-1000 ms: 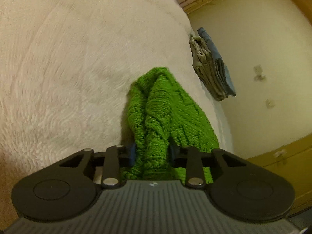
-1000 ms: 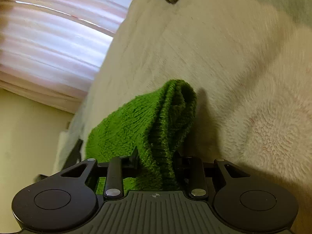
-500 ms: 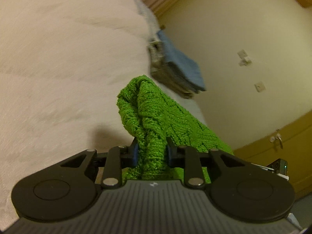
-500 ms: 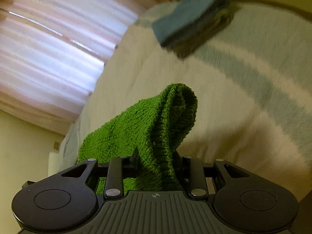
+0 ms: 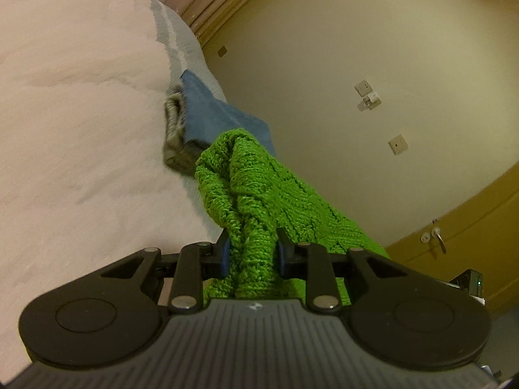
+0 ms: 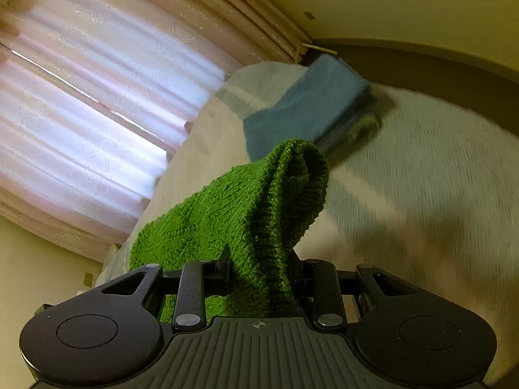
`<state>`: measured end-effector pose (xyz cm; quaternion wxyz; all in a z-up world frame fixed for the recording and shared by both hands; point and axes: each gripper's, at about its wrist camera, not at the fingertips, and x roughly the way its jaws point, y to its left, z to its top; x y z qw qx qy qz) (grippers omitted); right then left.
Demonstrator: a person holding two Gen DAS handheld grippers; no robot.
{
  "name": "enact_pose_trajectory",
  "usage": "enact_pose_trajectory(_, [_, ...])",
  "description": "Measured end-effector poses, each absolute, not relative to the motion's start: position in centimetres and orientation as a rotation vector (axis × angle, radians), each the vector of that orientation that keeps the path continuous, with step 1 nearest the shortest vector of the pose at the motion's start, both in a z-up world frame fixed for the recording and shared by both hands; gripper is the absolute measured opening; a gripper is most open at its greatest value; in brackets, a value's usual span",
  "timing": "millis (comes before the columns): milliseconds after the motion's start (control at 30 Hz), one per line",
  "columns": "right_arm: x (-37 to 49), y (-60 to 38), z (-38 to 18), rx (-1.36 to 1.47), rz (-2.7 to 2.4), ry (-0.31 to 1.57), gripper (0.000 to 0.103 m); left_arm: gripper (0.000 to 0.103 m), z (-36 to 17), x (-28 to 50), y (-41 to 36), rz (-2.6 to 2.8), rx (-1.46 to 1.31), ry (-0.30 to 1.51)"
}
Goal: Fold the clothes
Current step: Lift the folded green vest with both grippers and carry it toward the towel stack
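A bright green knitted garment point(image 5: 259, 194) hangs in the air above the bed, stretched between both grippers. My left gripper point(image 5: 253, 246) is shut on a bunched edge of it, the knit rising out of the jaws and trailing off to the right. My right gripper point(image 6: 259, 259) is shut on another bunched edge of the same green garment point(image 6: 253, 201), which spreads away to the left. The fingertips of both grippers are hidden in the fabric.
Below lies a bed with a fluffy pale blanket point(image 5: 81, 129). A folded stack of clothes, blue on top of grey-green point(image 5: 201, 120), rests near the bed's far edge, also blurred in the right wrist view as the stack point(image 6: 311, 110). A cream wall with sockets point(image 5: 366, 94), a yellow door point(image 5: 454, 233) and pink curtains point(image 6: 81, 97) surround it.
Both grippers have risen well above the bed with the green garment held in them. The views now look over the bed toward the folded stack, wall and curtains.
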<state>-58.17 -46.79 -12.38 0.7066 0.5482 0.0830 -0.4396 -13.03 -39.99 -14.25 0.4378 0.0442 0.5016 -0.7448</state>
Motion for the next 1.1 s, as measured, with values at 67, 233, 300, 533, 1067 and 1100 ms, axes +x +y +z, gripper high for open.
enact_pose_trajectory(67, [-59.4, -50.9, -12.5, 1.221, -0.966, 0.202, 0.029, 0.022, -14.5, -14.9, -43.0, -1.836, 0.091, 1.239])
enact_pose_trajectory(233, [-62.0, -60.5, -12.5, 1.197, -0.940, 0.242, 0.029, 0.022, -15.6, -19.3, -50.3, -1.770, 0.057, 1.251])
enact_pose_trajectory(300, [-63.0, -64.3, -12.8, 1.192, -0.927, 0.243, 0.029, 0.022, -15.9, -20.7, -53.1, -1.757, 0.045, 1.247])
enact_pose_trajectory(533, [-63.6, -74.1, -14.9, 1.183, -0.896, 0.265, 0.029, 0.022, -17.2, -24.4, -62.7, -1.696, -0.001, 1.245])
enact_pose_trajectory(1067, [-61.8, -86.7, -23.4, 1.234, -0.858, 0.340, 0.029, 0.022, -24.3, -24.3, -75.7, -1.567, 0.088, 1.292])
enact_pose_trajectory(1100, [-61.6, -87.1, -23.8, 1.233, -0.859, 0.343, 0.029, 0.022, -24.7, -24.2, -76.2, -1.566, 0.091, 1.292])
